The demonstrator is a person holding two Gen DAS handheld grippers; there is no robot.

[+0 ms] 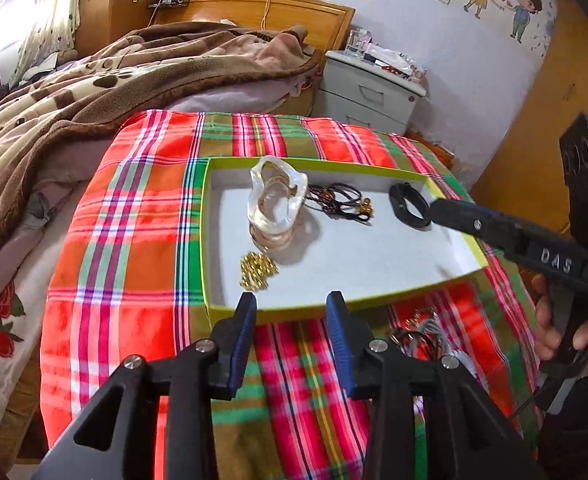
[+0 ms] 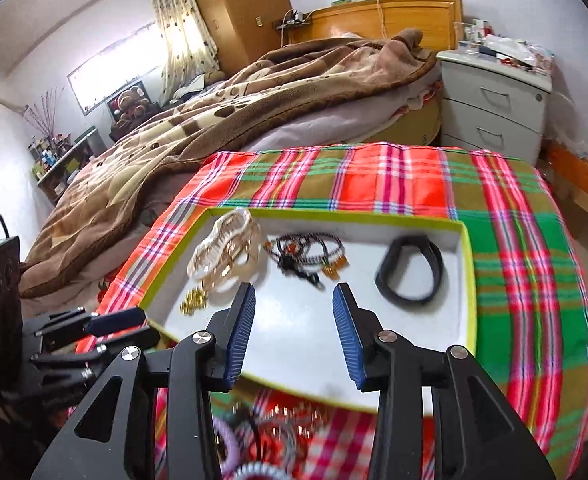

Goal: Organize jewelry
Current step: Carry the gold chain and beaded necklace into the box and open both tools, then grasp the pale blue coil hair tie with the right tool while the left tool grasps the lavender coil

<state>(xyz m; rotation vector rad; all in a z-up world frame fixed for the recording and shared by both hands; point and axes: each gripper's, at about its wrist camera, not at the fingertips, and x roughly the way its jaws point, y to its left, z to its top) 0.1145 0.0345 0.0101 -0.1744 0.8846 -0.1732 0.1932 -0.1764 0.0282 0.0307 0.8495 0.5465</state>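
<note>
Plaid-cloth table: green-rimmed tray, loose jewelry pile nr front edge.

A woven plaid cloth is covering the table, looking soft and matt. The tray is showing a matt white paperlike floor. A clear bangle is gleaming like glossy plastic, a gold chain is shining metallic, and a black band is looking smooth and matt.

Only one readable marking: white letters "DAS" printed on the black finger of the right gripper, seen from the left wrist view.
</note>
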